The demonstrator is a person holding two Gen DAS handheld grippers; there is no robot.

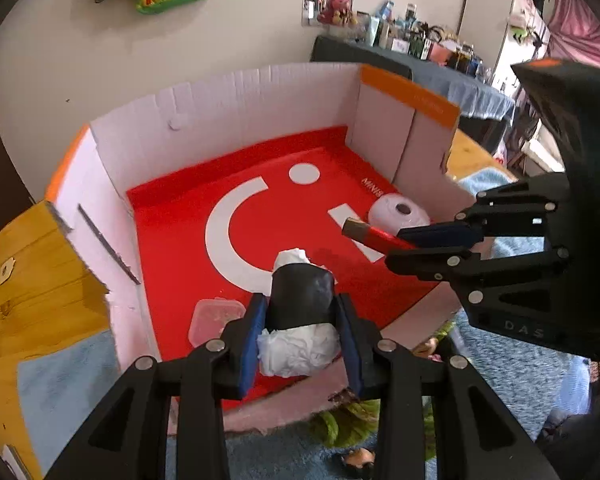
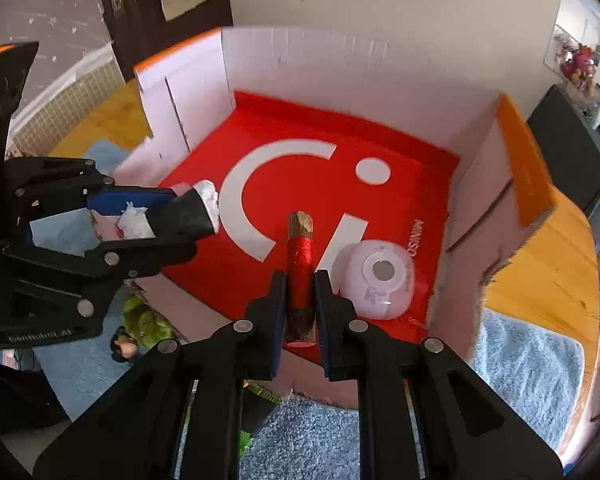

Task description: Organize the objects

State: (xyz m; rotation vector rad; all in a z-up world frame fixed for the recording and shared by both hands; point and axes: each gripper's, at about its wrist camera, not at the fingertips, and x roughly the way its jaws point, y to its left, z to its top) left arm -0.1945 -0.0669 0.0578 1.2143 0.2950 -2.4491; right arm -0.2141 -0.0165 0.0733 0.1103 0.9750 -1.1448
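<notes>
My left gripper [image 1: 302, 316] is shut on a black roll stuffed with white paper [image 1: 300, 300], held over the near edge of the open cardboard box [image 1: 236, 96]. In the right wrist view the same roll [image 2: 192, 212] sticks out of the left gripper [image 2: 196, 220] at the left. My right gripper [image 2: 300, 300] is shut on a wooden stick wound with red thread [image 2: 300, 264], also above the box's red floor [image 2: 400, 184]. In the left wrist view that stick [image 1: 374, 236] pokes from the right gripper [image 1: 396, 242].
A white round dome-shaped thing [image 2: 378, 280] lies on the box floor at the right, also seen as the white dome [image 1: 400, 212]. A clear plastic lidded tub [image 1: 214, 320] sits in the near left corner. The box rests on a wooden table [image 2: 548, 280] with blue cloth [image 2: 528, 364]. Toys lie below.
</notes>
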